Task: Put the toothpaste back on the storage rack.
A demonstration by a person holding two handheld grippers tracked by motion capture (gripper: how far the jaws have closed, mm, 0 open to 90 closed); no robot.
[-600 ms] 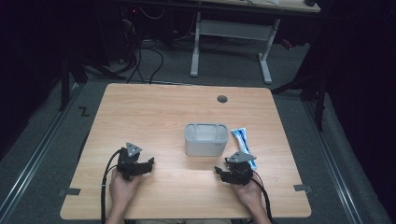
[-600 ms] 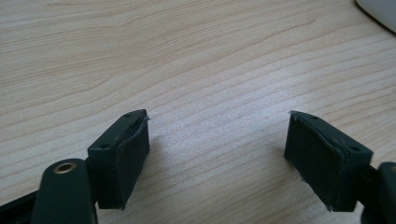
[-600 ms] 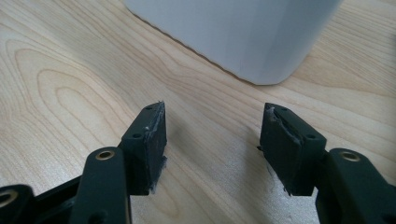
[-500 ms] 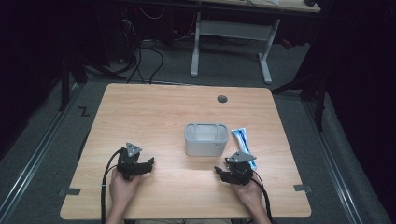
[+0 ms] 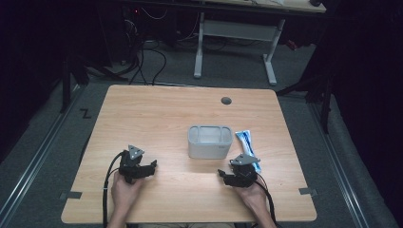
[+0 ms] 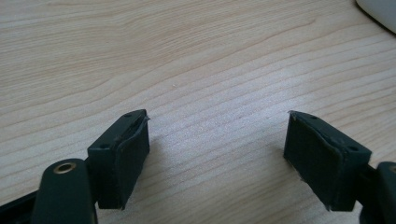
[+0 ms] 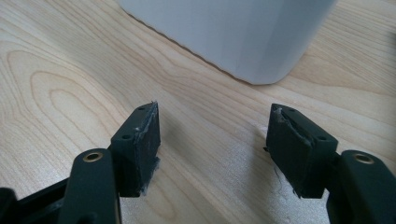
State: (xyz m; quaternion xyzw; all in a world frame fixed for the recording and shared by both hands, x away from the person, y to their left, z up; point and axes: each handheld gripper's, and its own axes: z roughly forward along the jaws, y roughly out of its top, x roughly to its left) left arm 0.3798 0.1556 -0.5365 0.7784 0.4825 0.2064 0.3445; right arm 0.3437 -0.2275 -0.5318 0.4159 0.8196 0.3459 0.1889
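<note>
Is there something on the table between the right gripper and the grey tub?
Nothing visible. The right gripper has open jaws, and bare wood lies between it and the grey tub. The blue and white packet lies beside the tub, off that path.

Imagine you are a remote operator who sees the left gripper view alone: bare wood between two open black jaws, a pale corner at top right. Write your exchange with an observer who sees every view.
Operator: What is the pale corner?
Observer: A grey rectangular tub, standing at mid-table.
Operator: Is anything beside it?
Observer: A blue and white packet lies flat just to its right in the high view.
Operator: Where is the other claw?
Observer: The right claw rests near the table's front edge, jaws open and empty, in front of the tub's right end.
Operator: And mine?
Observer: The left claw sits left of the tub, well apart from it.
</note>
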